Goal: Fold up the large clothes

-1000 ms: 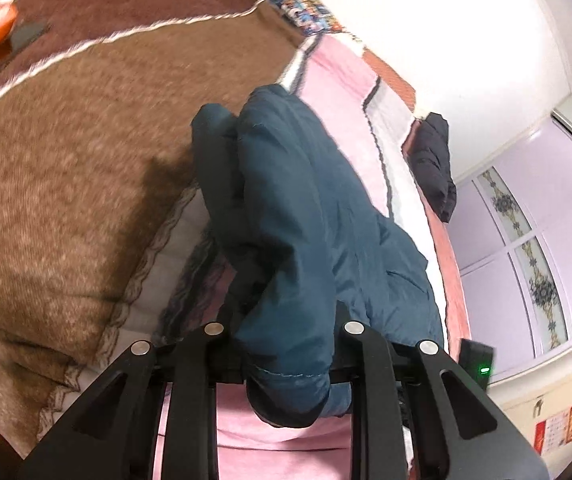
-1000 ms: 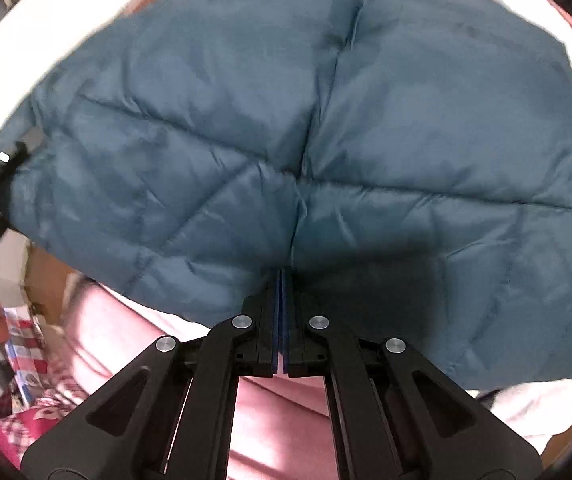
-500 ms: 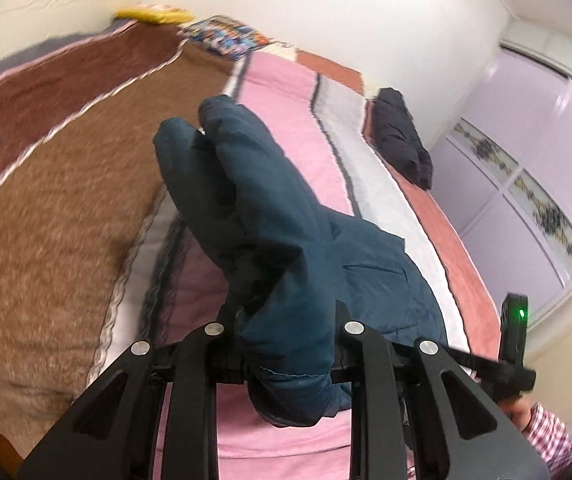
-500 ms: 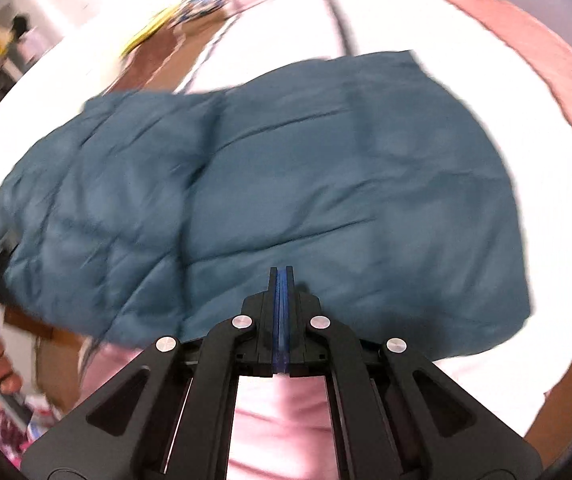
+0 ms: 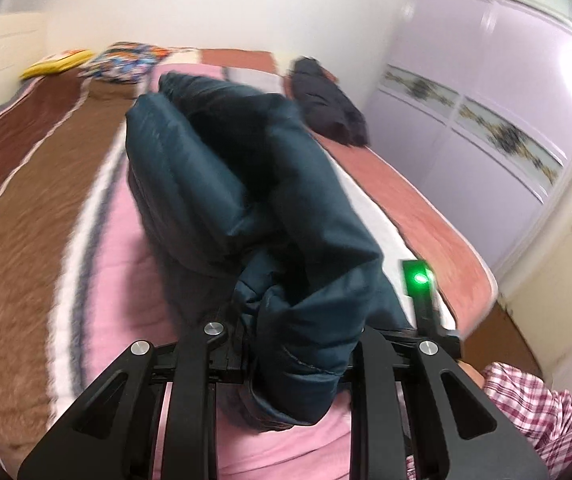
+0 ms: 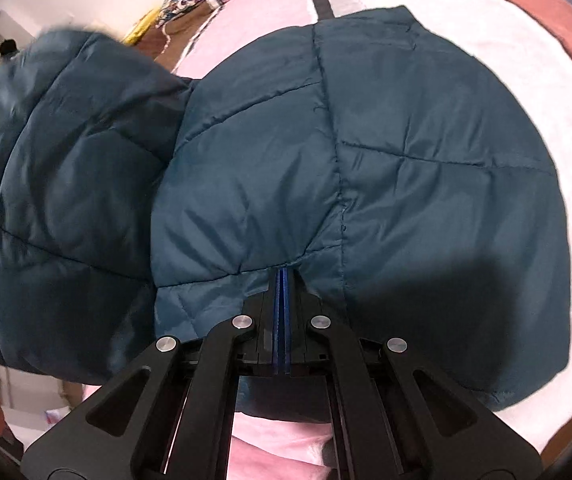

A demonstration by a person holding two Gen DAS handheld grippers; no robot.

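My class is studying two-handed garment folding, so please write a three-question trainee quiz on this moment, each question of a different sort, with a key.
1. True or false: the left gripper is shut on a thick bunched fold of the teal quilted jacket.
2. Multiple choice: what lies at the far end of the striped bedspread, near the wardrobe doors? A) a dark garment B) a laundry basket C) a pair of shoes
3. Fill in: the right gripper pinches the jacket at its near ____.

Key
1. True.
2. A, the dark garment.
3. Edge; the jaws are pressed together with only thin fabric between them.
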